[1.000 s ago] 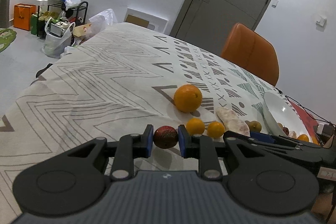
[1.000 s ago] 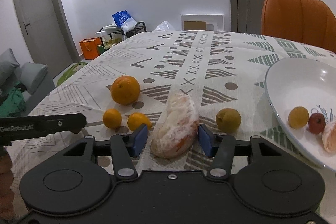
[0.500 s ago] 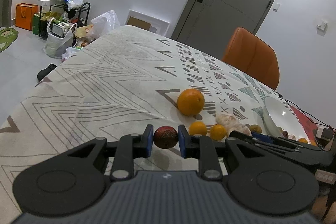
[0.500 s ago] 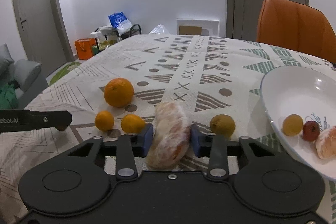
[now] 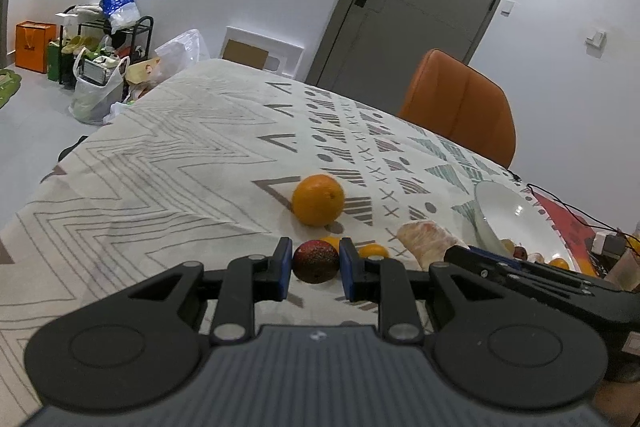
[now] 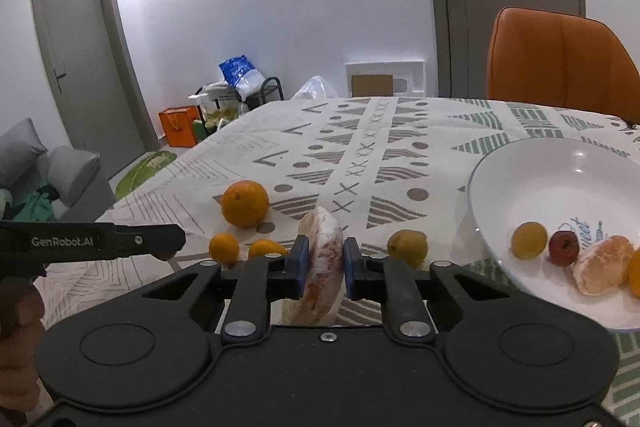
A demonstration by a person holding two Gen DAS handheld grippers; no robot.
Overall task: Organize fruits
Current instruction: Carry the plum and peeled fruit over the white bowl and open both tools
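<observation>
Both claws loaded, bowl (image 6: 480, 203) next
L claw (image 5: 315, 263) grips dark red fruit (image 5: 316, 262); R claw (image 6: 323, 261) pinches peeled citrus (image 6: 322, 259) edge-on, likely bound for bowl w/ other fruit.

White lettering reading "GenRobot.AI" stands on the black left gripper (image 6: 162, 241) at the left edge of the right wrist view. Blue script is printed inside the white bowl (image 6: 560, 171) at the right, too distorted to read.
</observation>
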